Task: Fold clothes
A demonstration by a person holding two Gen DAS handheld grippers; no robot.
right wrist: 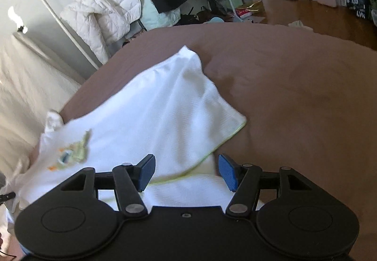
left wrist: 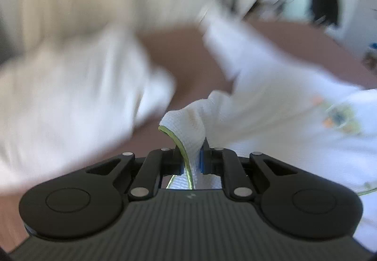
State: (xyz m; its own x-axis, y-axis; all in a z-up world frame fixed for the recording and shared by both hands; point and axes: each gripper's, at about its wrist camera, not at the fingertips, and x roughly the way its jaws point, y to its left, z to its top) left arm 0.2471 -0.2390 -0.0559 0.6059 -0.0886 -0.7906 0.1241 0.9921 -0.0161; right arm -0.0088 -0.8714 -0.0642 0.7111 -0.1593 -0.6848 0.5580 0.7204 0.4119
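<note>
L gripper [left wrist: 191,162]: my jaws clenched on a bunched fold of the white garment [left wrist: 271,100], lime-edged hem running btwn the pads.
R gripper [right wrist: 186,172]: jaws wide apart, gripping nothing; I see it over the cloth's hem.
Garment [right wrist: 150,114]: spread on brown bedsheet [right wrist: 294,86], colourful print near L edge.
Writing: none I can read; L view blurred.

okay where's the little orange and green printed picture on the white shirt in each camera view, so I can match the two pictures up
Left wrist view: the orange and green printed motif sits blurred at the right edge, on the white textured garment with yellow-green trim.
Right wrist view: the motif is at lower left, left of the open right gripper.
Shared landmark: the brown bed cover under the garment.
</note>
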